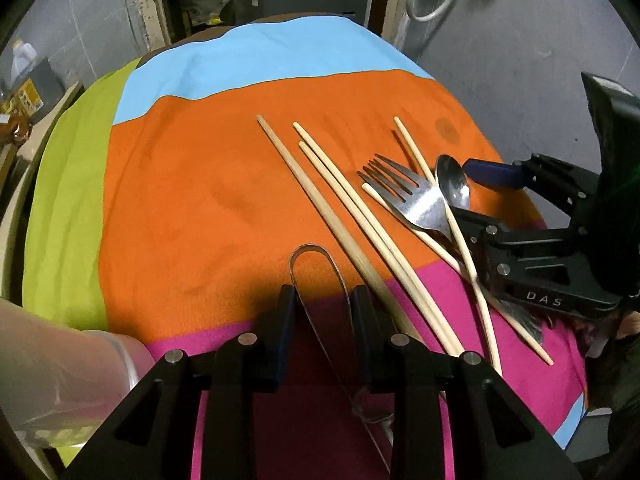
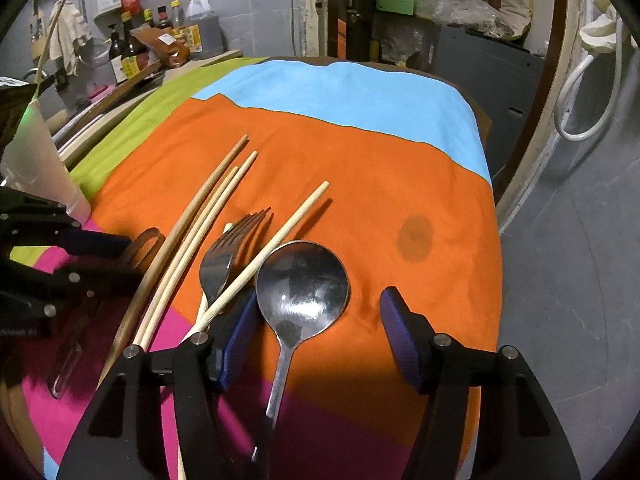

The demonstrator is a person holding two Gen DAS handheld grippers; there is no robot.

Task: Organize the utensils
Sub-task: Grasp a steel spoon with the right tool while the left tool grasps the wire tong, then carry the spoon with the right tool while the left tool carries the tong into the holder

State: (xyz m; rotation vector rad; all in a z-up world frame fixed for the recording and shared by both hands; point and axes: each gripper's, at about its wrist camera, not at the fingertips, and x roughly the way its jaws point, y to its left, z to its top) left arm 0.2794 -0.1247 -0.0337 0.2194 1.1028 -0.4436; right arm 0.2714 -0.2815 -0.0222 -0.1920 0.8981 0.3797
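Our right gripper [image 2: 316,336] has its jaws wide open around the spoon [image 2: 302,280], holding nothing, while the left gripper [image 1: 322,328], open too, straddles the tongs [image 1: 316,264], so closing could nudge the chopstick [image 2: 272,252] at 10 o'clock onto the fork [image 2: 224,256].

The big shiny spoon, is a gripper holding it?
No. The round silver metal spoon lies on the cloth between the right gripper's open jaws, untouched. The left gripper holds nothing either.
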